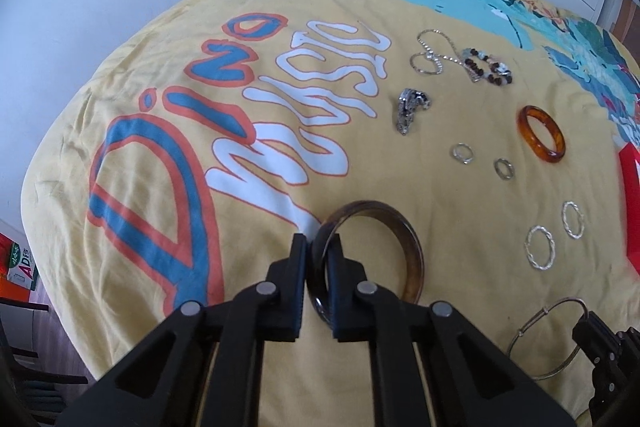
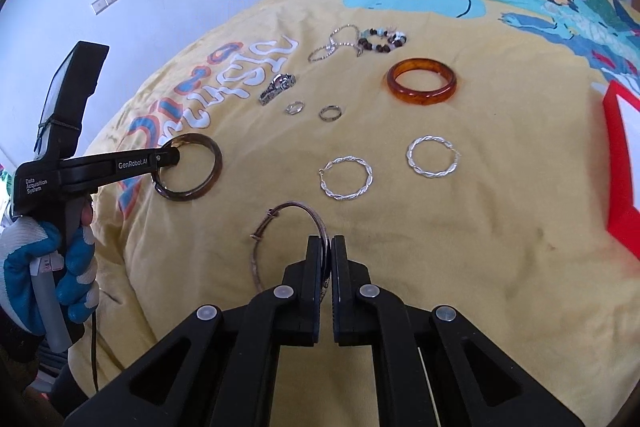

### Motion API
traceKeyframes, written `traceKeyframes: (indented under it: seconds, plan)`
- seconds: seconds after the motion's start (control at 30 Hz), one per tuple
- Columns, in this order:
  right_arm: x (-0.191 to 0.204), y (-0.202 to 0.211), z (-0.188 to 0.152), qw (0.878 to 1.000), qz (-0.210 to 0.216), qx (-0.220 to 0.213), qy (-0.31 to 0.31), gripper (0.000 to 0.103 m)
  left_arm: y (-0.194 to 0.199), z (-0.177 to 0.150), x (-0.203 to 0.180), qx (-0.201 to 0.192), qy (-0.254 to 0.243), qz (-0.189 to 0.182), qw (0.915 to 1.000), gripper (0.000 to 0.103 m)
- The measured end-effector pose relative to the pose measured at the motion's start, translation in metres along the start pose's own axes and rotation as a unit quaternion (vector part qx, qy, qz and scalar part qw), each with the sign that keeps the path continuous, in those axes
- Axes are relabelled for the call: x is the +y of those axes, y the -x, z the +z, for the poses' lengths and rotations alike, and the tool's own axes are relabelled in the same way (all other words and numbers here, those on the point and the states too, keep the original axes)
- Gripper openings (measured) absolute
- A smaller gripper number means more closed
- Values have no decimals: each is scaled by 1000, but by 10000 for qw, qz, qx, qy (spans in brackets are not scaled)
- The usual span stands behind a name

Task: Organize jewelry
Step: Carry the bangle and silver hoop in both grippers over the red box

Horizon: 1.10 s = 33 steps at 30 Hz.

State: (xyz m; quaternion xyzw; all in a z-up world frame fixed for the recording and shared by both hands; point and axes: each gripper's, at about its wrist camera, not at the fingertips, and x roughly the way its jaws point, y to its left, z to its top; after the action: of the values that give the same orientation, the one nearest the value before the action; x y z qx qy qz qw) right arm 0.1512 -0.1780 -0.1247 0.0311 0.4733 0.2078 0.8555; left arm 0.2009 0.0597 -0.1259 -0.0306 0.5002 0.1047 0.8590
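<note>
Your left gripper [image 1: 320, 247] clenches the dark bangle [image 1: 408, 247]; your right gripper [image 2: 327, 255] grips the thin wire bangle [image 2: 288, 207]. Lift both clear of the bed [image 2: 480, 267] slowly, jaws tight.

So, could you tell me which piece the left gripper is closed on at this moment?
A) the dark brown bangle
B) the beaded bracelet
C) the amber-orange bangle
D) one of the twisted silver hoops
A: the left gripper has its fingers pinched on the rim of the dark brown bangle, while the amber-orange bangle lies untouched on the yellow bedspread.
</note>
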Motion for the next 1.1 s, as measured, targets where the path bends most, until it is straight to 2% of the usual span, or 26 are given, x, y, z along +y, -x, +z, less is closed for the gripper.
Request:
traceKeyframes:
  seconds: [0.33, 0.57, 0.8, 1.1]
  plan:
    - [7, 54, -12, 9990, -200, -387, -39, 5, 46, -25, -4, -251, -193, -123, 9994, 9]
    - [17, 100, -21, 9965, -282, -783, 6, 5, 94, -36, -11, -591, -336, -275, 9973, 9]
    - [15, 152, -27, 9915, -450, -1217, -13, 5, 155, -45, -32, -1050, -607, -576, 9909, 9]
    - [-8, 203, -20, 9817, -889, -1669, -203, 5, 203, -48, -64, -1390, -952, -992, 9807, 9]
